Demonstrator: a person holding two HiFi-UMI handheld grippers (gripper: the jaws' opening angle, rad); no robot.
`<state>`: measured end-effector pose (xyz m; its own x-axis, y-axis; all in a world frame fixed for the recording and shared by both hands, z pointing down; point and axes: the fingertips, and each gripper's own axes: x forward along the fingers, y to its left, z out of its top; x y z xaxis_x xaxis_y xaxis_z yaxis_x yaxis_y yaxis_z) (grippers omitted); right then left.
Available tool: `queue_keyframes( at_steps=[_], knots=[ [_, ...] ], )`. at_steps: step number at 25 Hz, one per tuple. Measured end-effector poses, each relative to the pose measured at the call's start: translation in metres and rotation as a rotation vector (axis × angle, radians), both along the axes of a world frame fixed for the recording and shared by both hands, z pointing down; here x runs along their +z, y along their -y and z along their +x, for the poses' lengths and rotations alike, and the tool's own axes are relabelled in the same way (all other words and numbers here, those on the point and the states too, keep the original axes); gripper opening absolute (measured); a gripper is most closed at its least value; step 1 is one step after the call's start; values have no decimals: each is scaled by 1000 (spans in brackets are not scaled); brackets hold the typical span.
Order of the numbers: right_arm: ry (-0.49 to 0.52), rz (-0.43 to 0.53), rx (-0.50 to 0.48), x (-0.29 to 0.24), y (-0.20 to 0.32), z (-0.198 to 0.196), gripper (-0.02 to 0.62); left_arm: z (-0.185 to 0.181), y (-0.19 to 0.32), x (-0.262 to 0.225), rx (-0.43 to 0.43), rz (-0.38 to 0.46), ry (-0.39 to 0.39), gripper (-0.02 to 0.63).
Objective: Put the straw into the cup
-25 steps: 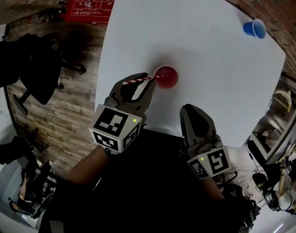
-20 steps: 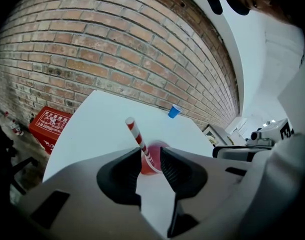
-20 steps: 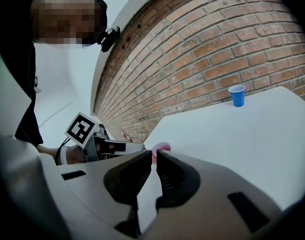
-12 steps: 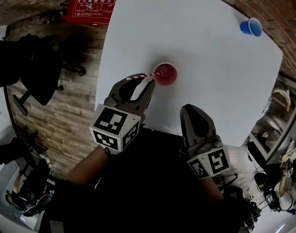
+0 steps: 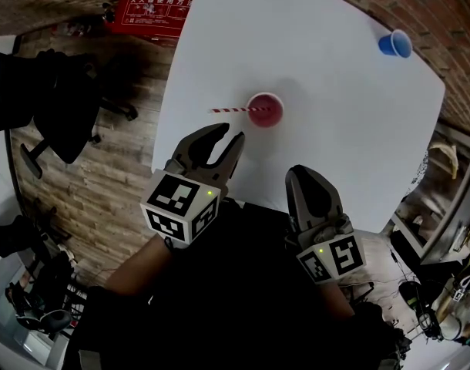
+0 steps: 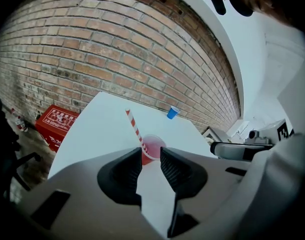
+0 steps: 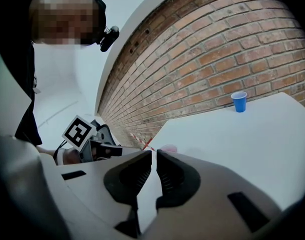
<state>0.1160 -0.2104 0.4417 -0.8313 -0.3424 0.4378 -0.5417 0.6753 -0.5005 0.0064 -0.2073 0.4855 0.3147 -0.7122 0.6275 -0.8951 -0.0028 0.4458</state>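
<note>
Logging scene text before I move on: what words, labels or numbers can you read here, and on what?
"灭火器使用方法": white heading on the red box.
Smaller print under that heading: too small to read.
Red cup, blue cup, striped straw: no print visible.
Square markers on the left gripper and right gripper: patterns only, no text.

I note left gripper (image 5: 229,136) now off straw (image 5: 233,109), jaws apart, drawn back from red cup (image 5: 266,112). Straw now stands free in red cup, leaning left over rim.
</note>
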Motion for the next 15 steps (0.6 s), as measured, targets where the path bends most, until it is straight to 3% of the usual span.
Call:
queue_keyframes(
  at_steps=[4,15],
  knots=[
    [8,20,-13,-10,-7,1,52,9,-9,-19,-2,22,-40,110],
    [28,70,-36,-35,-18,1,52,13,-31,-56,-23,78,-24,110]
  ],
)
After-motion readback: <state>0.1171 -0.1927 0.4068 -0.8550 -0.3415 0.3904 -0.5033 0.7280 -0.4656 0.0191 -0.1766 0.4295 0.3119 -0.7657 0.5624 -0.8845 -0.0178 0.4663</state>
